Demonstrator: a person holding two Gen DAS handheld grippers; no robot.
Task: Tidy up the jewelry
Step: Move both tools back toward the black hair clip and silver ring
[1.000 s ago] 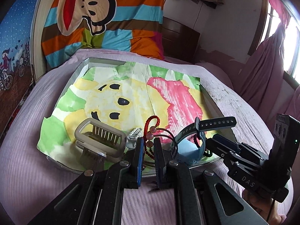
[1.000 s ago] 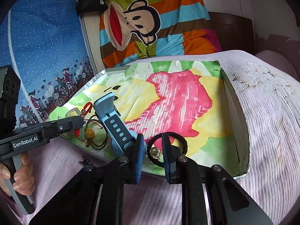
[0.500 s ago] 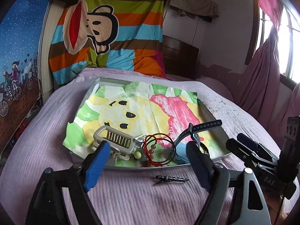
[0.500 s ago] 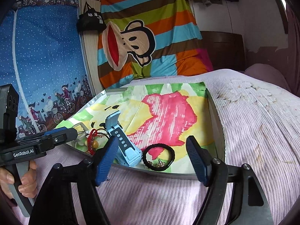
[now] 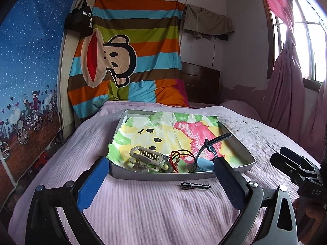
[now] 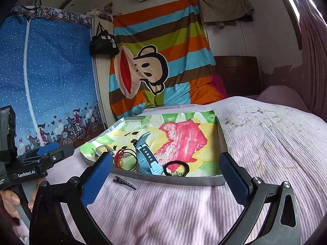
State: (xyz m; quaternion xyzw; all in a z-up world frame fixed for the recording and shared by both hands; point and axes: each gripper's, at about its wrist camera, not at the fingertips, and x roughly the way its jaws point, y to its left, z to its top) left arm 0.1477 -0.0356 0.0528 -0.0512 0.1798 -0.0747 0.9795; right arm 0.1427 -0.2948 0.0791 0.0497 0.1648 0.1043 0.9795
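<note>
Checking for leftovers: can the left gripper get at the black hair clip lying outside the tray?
Probably yes: the hair clip lies on bare bedspread before the tray, between the open left gripper fingers, nothing covering it.

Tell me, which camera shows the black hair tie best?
The right wrist view: the hair tie lies whole and unblocked in the tray, near its front wall. In the left wrist view I cannot pick it out; the left gripper's right finger likely hides that corner.
</note>
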